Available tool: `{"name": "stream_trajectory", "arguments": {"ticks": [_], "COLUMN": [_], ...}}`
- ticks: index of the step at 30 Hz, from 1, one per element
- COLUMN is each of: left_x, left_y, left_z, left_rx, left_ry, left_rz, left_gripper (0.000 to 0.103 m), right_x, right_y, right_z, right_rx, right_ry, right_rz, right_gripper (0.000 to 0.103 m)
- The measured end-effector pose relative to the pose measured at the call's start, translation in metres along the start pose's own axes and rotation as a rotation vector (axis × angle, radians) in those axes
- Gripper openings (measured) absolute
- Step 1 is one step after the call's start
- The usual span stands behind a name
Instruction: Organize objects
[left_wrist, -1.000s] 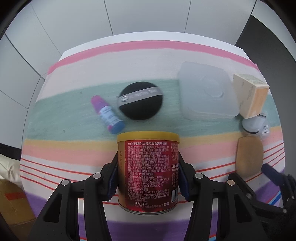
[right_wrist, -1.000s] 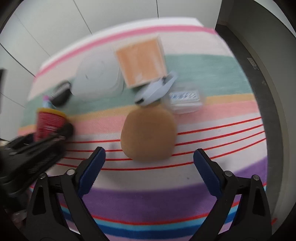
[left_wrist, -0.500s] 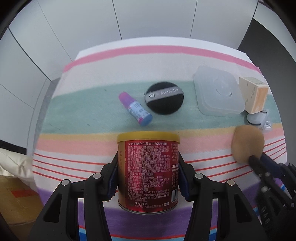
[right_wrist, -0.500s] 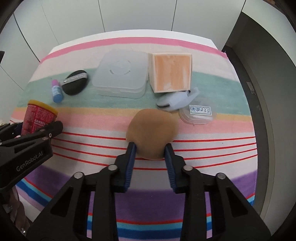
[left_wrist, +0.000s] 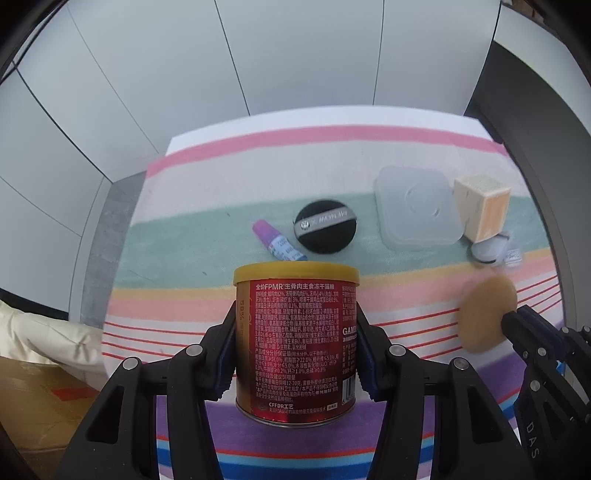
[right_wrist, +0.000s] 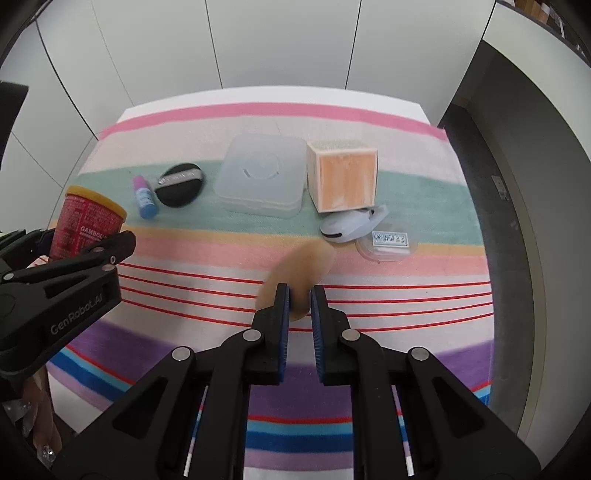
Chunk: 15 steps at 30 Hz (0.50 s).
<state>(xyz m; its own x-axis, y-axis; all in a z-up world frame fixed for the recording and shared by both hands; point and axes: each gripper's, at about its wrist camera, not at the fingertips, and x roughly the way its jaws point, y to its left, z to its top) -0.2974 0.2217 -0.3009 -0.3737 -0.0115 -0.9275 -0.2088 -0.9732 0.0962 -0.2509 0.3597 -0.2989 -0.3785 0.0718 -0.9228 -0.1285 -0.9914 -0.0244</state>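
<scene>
The left gripper clamps the red can; the right gripper pinches the tan sponge's near edge.

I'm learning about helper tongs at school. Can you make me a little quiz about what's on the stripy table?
1. True or false: the left tongs grip a red can with a yellow lid.
2. What do the right tongs pinch? A) the black puff B) the tan sponge C) the clear box
3. Fill in: the small bottle with a purple cap lies beside the ____ puff.

Key: 1 true; 2 B; 3 black.
</scene>
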Motion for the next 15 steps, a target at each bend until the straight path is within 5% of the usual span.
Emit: {"name": "stream_trajectory", "arguments": {"ticks": [15], "left_x": [-0.067], "left_y": [0.025], "left_z": [-0.001], "left_rx": [-0.033], "left_ry": [-0.074], "left_rz": [0.019], "left_gripper": [0.055], "right_x": [-0.083], "right_y": [0.006], "right_z": [0.006], "right_rx": [-0.011], "right_ry": [-0.111], "right_rz": [-0.005], "right_gripper": [0.011]}}
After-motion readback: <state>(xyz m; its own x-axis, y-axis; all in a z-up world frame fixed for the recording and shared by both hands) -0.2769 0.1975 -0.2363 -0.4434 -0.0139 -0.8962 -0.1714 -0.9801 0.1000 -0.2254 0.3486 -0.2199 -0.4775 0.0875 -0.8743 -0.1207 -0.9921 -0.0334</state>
